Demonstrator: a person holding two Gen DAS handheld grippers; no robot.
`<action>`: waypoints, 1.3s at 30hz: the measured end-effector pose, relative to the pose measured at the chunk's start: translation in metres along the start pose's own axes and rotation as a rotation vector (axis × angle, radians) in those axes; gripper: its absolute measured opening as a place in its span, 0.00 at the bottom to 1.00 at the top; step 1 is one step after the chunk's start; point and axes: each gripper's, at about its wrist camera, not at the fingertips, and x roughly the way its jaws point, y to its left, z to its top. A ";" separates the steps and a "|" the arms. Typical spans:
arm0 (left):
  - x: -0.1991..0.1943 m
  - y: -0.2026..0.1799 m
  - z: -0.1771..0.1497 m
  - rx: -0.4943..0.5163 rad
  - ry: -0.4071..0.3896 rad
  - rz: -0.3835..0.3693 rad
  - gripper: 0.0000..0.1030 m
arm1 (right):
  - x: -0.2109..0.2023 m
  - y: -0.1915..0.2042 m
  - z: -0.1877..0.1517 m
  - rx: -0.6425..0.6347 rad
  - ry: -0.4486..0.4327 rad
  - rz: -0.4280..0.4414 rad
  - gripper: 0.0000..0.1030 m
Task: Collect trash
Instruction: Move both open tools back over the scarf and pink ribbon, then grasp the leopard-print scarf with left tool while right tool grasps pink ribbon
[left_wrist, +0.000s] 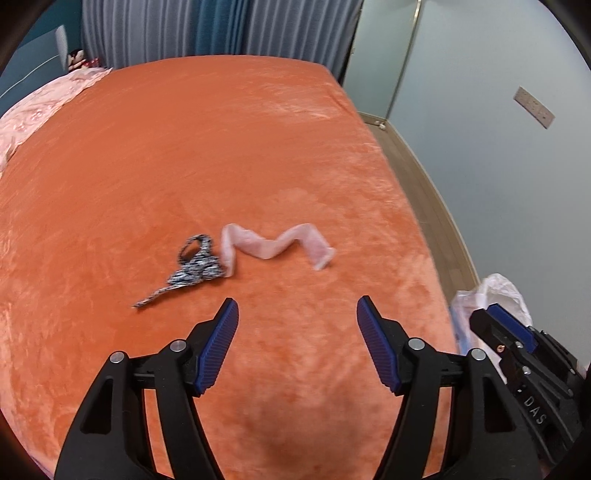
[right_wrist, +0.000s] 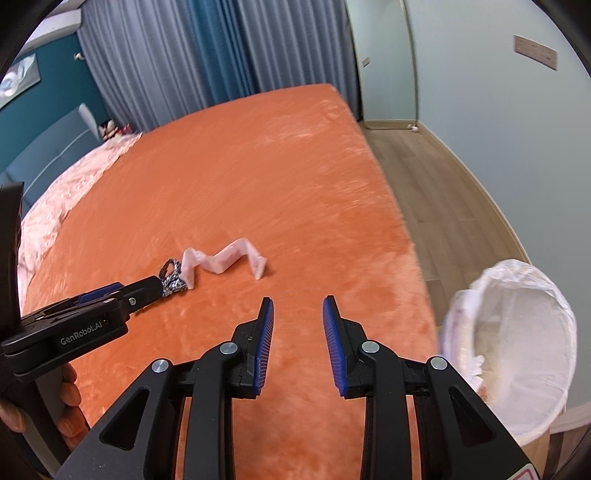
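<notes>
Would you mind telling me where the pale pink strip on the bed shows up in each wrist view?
Left wrist: pink strip at centre, just beyond the open left gripper.
Right wrist: pink strip left of centre, above the right gripper.
Shared landmark: the patterned black-and-white scrap touching its left end.
</notes>
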 end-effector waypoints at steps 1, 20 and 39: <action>0.004 0.010 0.000 -0.006 0.004 0.016 0.64 | 0.006 0.005 0.000 -0.006 0.008 0.002 0.27; 0.110 0.119 0.014 -0.061 0.113 0.116 0.86 | 0.160 0.042 0.030 0.015 0.142 0.021 0.43; 0.129 0.110 0.019 -0.056 0.119 0.031 0.25 | 0.195 0.059 0.026 -0.022 0.176 0.063 0.08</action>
